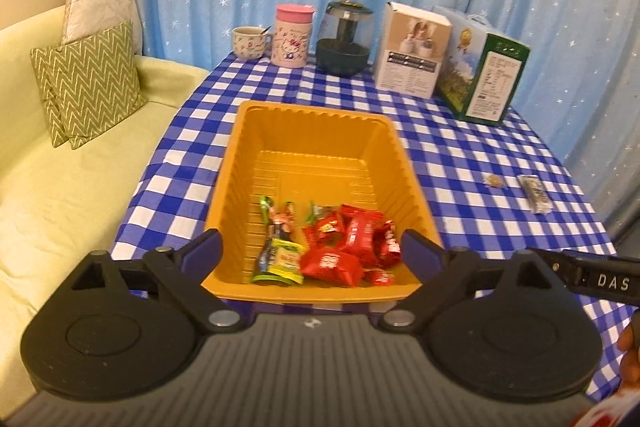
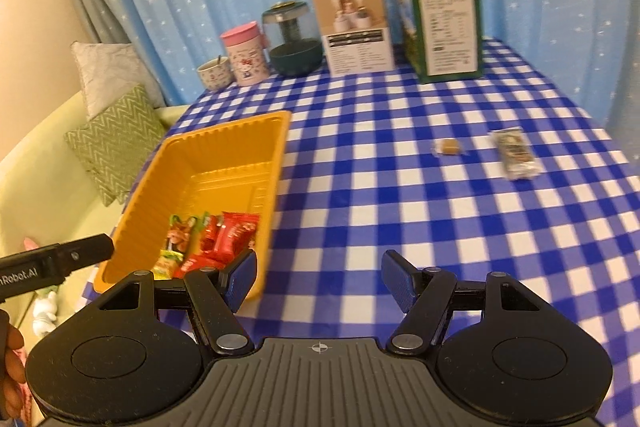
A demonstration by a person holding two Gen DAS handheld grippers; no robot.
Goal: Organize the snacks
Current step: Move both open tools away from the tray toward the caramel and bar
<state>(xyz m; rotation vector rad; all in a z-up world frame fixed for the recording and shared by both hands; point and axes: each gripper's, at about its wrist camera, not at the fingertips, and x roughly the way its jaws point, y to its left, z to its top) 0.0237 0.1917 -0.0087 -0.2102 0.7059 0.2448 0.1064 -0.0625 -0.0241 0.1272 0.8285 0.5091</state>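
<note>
An orange plastic tray [image 1: 312, 131] [image 2: 224, 151] stands on the blue checked tablecloth. Its near end holds several red snack packets [image 1: 352, 247] [image 2: 234, 237] and green ones [image 1: 280, 251] [image 2: 176, 243]. My left gripper [image 1: 312, 253] hovers over the tray's near end, open wide, nothing between its fingers. My right gripper [image 2: 318, 279] is open over bare cloth just right of the tray, also empty. Two snacks lie loose on the cloth to the right: a small tan candy [image 2: 449, 147] [image 1: 495, 181] and a dark oblong packet [image 2: 516, 155] [image 1: 535, 193].
Along the table's far edge stand a cup [image 1: 249, 42], a pink tumbler [image 1: 291, 35], a dark jar [image 1: 344, 39], a white box [image 1: 412, 51] and a green box [image 1: 480, 67]. A pale sofa [image 1: 60, 195] with cushions lies left of the table. A hand [image 2: 10, 359] shows at the edge.
</note>
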